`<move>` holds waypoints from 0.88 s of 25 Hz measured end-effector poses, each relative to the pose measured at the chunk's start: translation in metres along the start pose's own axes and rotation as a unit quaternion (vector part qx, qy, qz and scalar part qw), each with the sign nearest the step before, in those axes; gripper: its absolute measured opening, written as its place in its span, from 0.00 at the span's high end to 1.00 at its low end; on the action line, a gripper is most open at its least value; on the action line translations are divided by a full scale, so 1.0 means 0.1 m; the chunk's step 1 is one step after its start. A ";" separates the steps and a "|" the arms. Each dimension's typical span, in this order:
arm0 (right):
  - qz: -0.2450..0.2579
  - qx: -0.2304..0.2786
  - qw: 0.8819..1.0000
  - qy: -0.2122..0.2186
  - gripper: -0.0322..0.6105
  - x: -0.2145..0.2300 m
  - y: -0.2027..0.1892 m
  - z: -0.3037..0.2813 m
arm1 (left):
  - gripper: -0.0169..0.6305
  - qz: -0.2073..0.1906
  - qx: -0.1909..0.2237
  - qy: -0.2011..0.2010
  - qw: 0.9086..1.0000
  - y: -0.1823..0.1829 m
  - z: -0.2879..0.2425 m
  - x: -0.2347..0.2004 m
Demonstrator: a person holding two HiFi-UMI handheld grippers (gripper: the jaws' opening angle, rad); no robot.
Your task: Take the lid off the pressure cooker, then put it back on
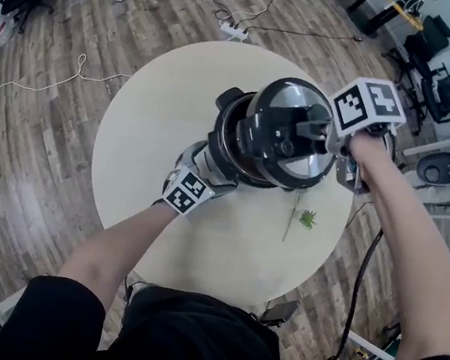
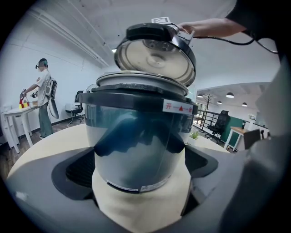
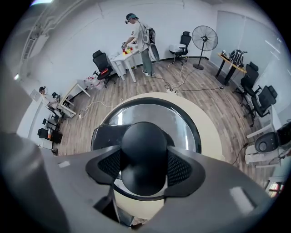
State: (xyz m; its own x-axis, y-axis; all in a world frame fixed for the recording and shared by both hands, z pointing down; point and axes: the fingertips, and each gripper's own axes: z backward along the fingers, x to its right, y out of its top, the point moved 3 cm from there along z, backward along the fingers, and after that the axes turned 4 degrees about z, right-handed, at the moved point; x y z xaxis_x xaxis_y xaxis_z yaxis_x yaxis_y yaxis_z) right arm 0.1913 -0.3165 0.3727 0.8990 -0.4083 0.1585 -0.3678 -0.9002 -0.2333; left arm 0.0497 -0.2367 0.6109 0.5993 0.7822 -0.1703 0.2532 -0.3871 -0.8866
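Lid (image 1: 287, 134) is held tilted, knob (image 3: 144, 145) clenched in the right tool (image 3: 144, 166), above the pressure cooker (image 2: 136, 127) gripped by the left tool (image 2: 141, 166).

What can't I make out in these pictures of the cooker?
Inside of the pressure cooker: head view, lid held over it; left gripper view, camera sits below the rim.
Print on the bottom label: left gripper view, too small, blurred.
Head view: green sprig on the table, too small to identify.

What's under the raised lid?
The open cooker, its metal rim showing across a gap. The right gripper holds the lid by its knob. The cooker's inside is hidden.
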 end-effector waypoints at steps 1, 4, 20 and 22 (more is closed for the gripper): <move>0.005 -0.002 1.000 0.004 0.51 -0.08 0.07 -0.09 | 0.06 0.000 0.001 0.000 1.000 0.00 0.00 0.00; 0.025 -0.014 1.000 0.008 0.51 -0.29 0.23 -0.36 | 0.06 0.000 0.003 -0.001 1.000 0.03 0.00 -0.02; 0.005 -0.058 0.997 -0.060 0.51 -0.33 0.38 -0.78 | 0.06 0.002 0.009 -0.003 1.000 -0.02 -0.04 -0.03; -0.008 -0.061 0.996 -0.060 0.51 -0.31 0.35 -0.78 | 0.06 0.004 0.009 -0.004 1.000 -0.04 -0.05 -0.03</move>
State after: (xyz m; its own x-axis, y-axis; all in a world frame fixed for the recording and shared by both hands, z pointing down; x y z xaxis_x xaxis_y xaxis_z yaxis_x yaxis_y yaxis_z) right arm 0.1321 -0.3475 0.4345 0.9242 -0.3796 0.0427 -0.3730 -0.9209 -0.1128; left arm 0.0513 -0.2399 0.6168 0.5957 0.7827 -0.1802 0.2347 -0.3842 -0.8929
